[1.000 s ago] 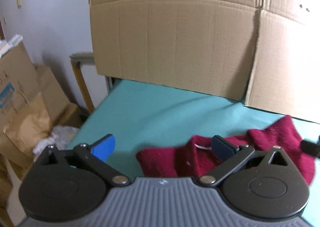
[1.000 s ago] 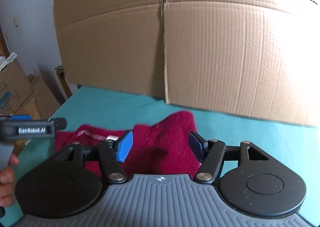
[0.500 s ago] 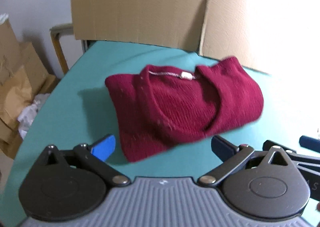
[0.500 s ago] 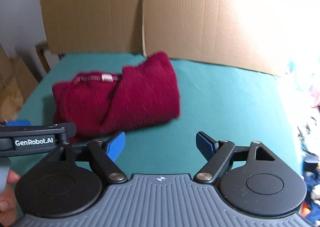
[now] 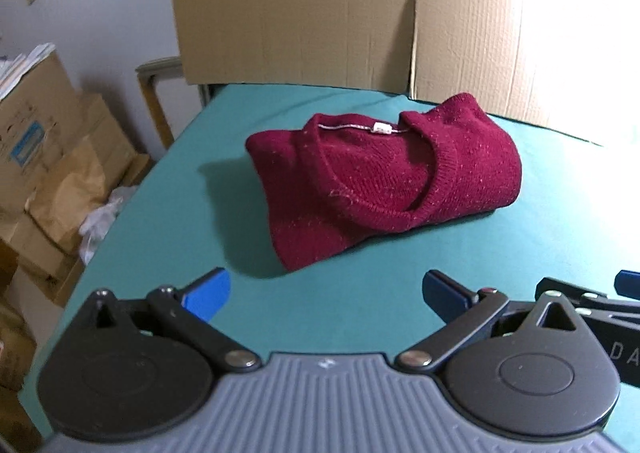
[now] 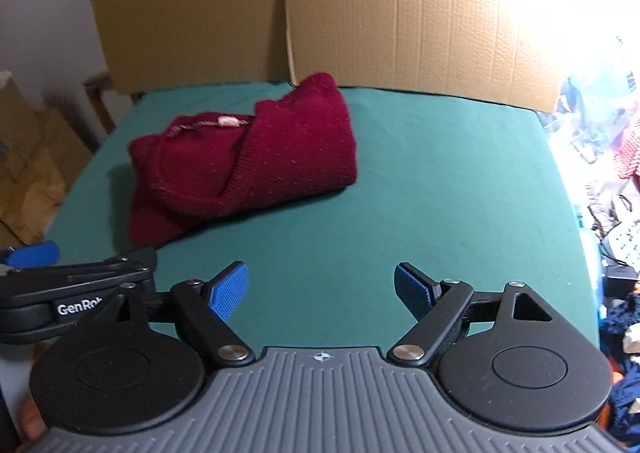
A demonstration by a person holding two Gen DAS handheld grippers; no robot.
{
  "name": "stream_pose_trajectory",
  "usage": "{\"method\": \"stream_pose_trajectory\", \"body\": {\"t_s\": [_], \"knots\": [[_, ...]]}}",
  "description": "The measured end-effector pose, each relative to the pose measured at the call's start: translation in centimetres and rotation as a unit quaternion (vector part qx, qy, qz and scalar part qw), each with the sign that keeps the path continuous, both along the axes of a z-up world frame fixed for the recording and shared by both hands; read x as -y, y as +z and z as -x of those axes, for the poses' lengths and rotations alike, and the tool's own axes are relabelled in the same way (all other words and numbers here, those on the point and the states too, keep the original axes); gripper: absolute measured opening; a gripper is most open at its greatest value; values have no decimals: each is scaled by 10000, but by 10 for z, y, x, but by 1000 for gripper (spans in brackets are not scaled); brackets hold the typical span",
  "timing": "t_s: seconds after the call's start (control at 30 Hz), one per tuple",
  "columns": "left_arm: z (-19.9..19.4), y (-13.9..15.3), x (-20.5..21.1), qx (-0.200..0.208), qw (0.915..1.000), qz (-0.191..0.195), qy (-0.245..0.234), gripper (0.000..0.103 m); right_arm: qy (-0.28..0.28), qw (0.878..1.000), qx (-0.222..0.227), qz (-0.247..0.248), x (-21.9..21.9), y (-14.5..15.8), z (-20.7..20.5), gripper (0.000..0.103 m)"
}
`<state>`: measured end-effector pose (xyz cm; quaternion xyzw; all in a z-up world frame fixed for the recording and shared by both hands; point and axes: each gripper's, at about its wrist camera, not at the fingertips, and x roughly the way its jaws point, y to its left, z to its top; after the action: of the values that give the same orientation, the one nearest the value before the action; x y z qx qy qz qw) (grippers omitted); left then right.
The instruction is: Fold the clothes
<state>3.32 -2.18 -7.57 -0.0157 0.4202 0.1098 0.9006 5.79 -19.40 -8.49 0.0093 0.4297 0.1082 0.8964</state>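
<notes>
A dark red knit sweater [image 5: 384, 177] lies folded in a compact bundle on the green table [image 5: 520, 253], neckline and white label facing up. It also shows in the right wrist view [image 6: 248, 165], at the table's far left. My left gripper [image 5: 326, 293] is open and empty, held above the table's near edge, short of the sweater. My right gripper [image 6: 320, 289] is open and empty, near the front edge, to the right of the sweater. The left gripper's body [image 6: 72, 293] shows at the left of the right wrist view.
A large cardboard sheet [image 5: 360, 13] stands along the table's far edge. Cardboard boxes and paper bags [image 5: 48, 157] sit on the floor to the left. Mixed clothes and clutter [image 6: 608, 157] lie beyond the table's right edge.
Both grippers have pulled back toward the near edge and away from the sweater. The sweater, close under the fingers a second ago, now lies folded and untouched farther off.
</notes>
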Motion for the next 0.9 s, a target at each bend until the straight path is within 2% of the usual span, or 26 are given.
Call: {"method": "stream_pose_trajectory", "body": {"t_s": [0.33, 0.47, 0.6, 0.77, 0.9], "knots": [[30, -1, 15, 49, 9989, -194, 427, 102, 267, 9994, -156, 140, 12, -10, 17, 83], [38, -4, 26, 51, 9994, -17, 339, 102, 444, 9965, -490, 520, 8, -24, 20, 83], [42, -5, 41, 52, 9995, -180, 237, 102, 658, 9962, -426, 388, 13, -26, 27, 83], [37, -3, 39, 51, 9996, -130, 259, 102, 578, 9965, -352, 496, 15, -25, 24, 83], [33, -3, 33, 93, 9993, -111, 334, 102, 420, 9975, -421, 394, 14, -27, 21, 83]]}}
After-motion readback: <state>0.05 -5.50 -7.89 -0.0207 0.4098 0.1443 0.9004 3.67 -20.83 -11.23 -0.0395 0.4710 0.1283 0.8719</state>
